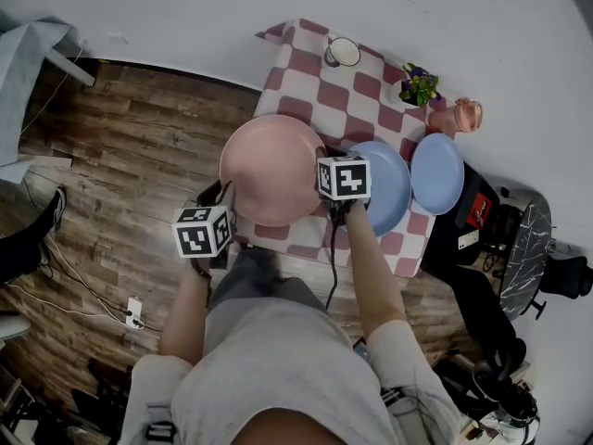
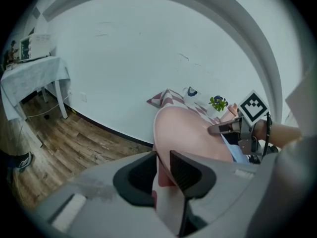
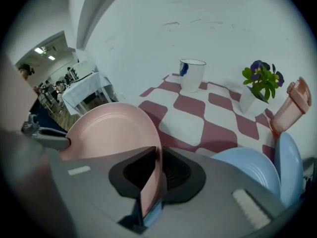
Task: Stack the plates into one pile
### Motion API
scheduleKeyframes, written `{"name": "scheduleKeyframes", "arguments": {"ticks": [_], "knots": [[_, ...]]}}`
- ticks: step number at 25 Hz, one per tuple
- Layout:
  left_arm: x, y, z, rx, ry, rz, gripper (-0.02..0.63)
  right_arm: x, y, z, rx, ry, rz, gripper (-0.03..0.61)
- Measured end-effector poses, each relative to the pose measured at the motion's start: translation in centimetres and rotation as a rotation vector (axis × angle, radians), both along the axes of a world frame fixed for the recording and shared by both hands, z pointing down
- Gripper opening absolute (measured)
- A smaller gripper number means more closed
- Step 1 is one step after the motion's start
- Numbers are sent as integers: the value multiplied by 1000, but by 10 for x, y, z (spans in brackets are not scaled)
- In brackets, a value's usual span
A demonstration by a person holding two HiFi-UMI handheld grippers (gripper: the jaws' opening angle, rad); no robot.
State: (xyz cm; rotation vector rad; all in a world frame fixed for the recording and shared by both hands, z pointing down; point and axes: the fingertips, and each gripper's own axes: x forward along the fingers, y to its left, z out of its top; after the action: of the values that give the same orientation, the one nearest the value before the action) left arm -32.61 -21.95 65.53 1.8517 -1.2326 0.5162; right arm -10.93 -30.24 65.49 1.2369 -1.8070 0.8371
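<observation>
White wall and plank floor surround a small table under a red-and-white checked cloth (image 1: 306, 72). The pink plate (image 1: 269, 170) sits at the cloth's near left part, its left rim out past the table's edge; whether it rests on the cloth or hangs just above it I cannot tell. The left gripper (image 2: 163, 168) is clamped on its left rim; the right gripper (image 3: 159, 170) is clamped on its right rim.

Just right of it lies a blue plate (image 1: 384, 185), and a second blue plate (image 1: 437, 172) lies beside that; a mug (image 1: 343, 52), a potted plant (image 1: 419, 85) and a pink pitcher (image 1: 459, 116) stand farther back.

The step in hand looks like the two-handed grip on the first plate. Next it should probably travel right, level, both grips firm, and be centred over the nearer blue plate before release.
</observation>
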Motion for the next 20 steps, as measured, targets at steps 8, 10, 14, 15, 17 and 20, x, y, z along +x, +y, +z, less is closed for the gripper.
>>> {"name": "scheduleKeyframes", "arguments": {"ticks": [8,10,14,15,17,20], "knots": [[-13,-12,-24,21,-4,-32,60,-5,8,-43,100,-111,35,26],[-12,-18,-36,46,-14,-10,55,-2,11,-57,134,-128,58,23],[-3,-30,-60,104,-29,38,48,11,20,-83,199,-163,113,20],[1,-32,-65,117,-32,52,46,16,22,-89,212,-169,129,20],[12,-36,-74,140,-38,90,46,28,28,-99,238,-174,163,18],[35,-43,-85,170,-39,151,46,51,38,-111,270,-175,220,17]]}}
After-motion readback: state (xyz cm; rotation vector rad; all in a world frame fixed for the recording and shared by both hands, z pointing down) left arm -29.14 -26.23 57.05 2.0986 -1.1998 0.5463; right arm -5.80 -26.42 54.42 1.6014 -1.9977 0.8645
